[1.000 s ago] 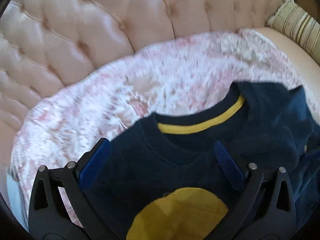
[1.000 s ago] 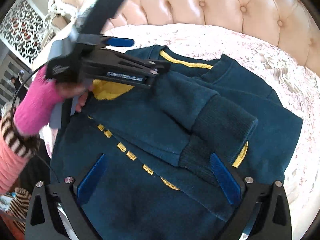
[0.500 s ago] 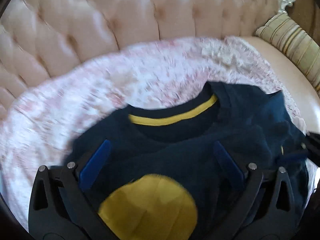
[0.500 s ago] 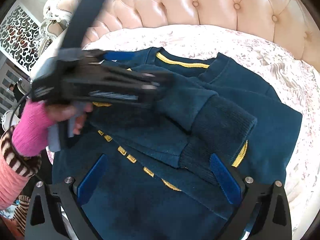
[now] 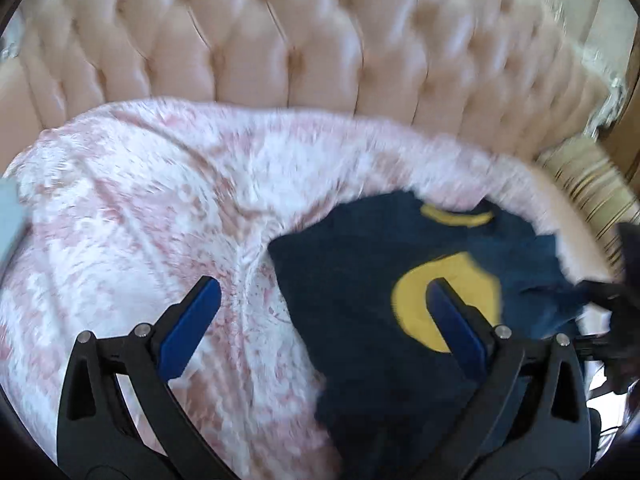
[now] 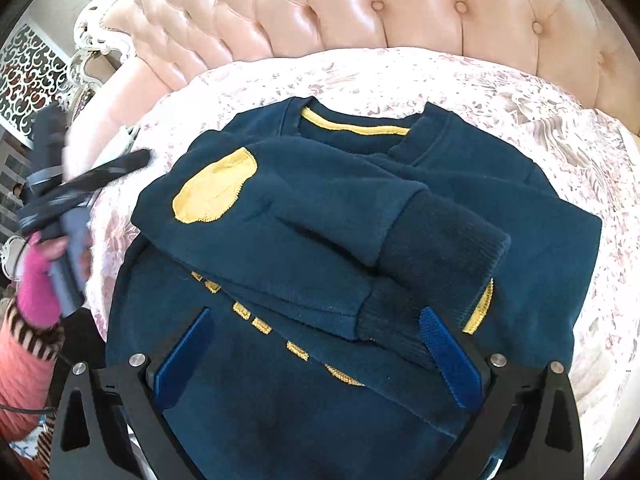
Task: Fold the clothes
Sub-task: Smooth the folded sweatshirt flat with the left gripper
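Observation:
A navy sweatshirt (image 6: 320,248) with a yellow neck band and a yellow elbow patch (image 6: 214,190) lies on the pink-and-white blanket (image 6: 540,120). Both sleeves are folded across its chest, their ribbed cuffs (image 6: 440,256) to the right. My right gripper (image 6: 316,348) hovers open over the lower front of the sweatshirt, holding nothing. In the left wrist view the sweatshirt (image 5: 380,300) sits right of centre, blurred. My left gripper (image 5: 320,312) is open and empty, one finger over the blanket (image 5: 160,220), the other over the yellow patch (image 5: 444,300). From the right wrist view the left gripper (image 6: 116,168) is off the sweatshirt's left edge.
A tufted pink sofa back (image 6: 400,8) curves behind the blanket. A striped cushion (image 5: 588,192) lies at the right end of the seat. A hand in a pink cuff and striped sleeve (image 6: 36,300) holds the left gripper. A white lattice screen (image 6: 28,80) stands beyond the sofa arm.
My left gripper has swung left off the sweatshirt and out over the blanket, uncovering the folded sleeve and its yellow patch. The right gripper has stayed put, still open.

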